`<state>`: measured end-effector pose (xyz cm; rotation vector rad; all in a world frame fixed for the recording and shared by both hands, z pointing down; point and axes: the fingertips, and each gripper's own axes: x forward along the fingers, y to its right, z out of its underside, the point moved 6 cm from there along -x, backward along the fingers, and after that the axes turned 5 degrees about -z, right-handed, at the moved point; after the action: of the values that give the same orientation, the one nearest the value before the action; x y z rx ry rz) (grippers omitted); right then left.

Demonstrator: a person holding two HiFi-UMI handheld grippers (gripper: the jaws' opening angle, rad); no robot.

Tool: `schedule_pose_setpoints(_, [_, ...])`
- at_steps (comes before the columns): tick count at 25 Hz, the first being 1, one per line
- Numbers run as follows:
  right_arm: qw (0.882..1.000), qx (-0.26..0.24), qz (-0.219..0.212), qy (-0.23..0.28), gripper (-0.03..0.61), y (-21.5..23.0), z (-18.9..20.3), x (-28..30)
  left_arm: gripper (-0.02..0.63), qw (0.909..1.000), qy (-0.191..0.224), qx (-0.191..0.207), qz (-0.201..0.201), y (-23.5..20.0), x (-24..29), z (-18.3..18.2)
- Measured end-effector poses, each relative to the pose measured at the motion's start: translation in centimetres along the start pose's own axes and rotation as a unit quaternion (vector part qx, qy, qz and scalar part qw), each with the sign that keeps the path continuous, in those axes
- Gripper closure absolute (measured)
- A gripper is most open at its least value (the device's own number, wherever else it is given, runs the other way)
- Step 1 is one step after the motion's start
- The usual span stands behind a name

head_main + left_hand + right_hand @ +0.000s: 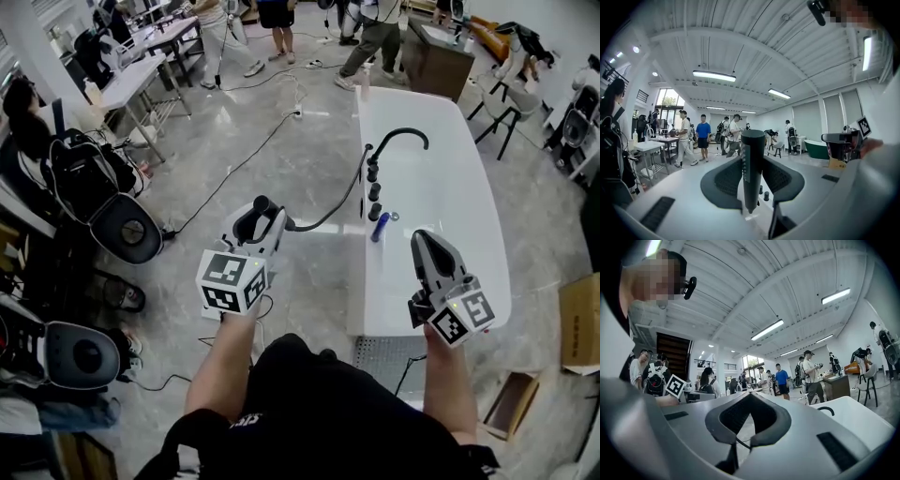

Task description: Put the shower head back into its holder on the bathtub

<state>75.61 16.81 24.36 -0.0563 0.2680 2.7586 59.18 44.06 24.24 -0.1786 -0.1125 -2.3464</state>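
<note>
Currently the left gripper (257,221) is pinching the black shower head (752,157) between its pads, holding it over the floor, well apart from the tub (441,192). The hose (328,214) is trailing from it across to the row of black fittings (374,193) on the tub's near rim, just below the curved faucet (398,139). The right gripper (427,246) is hovering above the tub's near end with its jaws pressed together and nothing between them.

By the look of it, the carry is the step in hand: the head is gripped but not yet at the rim. Which fitting is the holder is not showing clearly (it is probably among those by the hose's end). The next move is calling for the left gripper to be bringing the head across to that row, lining its handle up with the holder's opening, and lowering it in without kinking the hose before letting go.
</note>
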Motion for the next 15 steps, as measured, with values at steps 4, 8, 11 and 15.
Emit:
schedule_pose_setpoints(4, [1.0,0.012,-0.002,-0.003,0.568,0.8,0.5,0.8,0.471,1.0,-0.002,0.002,0.0,-0.1,1.0,0.6])
schedule_pose_setpoints(8, [1.0,0.024,-0.003,-0.01,0.566,2.2,0.2,2.6,0.471,0.9999,0.009,0.007,0.002,-1.2,3.3,-0.9])
schedule_pose_setpoints(11, [0.999,0.029,0.0,-0.019,0.566,4.7,-0.5,4.2,0.471,0.9998,0.013,0.013,0.008,-1.8,7.0,-2.5])
schedule_pose_setpoints(15, [0.999,0.03,0.015,-0.027,0.565,7.5,0.0,8.1,0.471,0.9996,0.009,0.015,0.023,-4.6,12.6,-2.5])
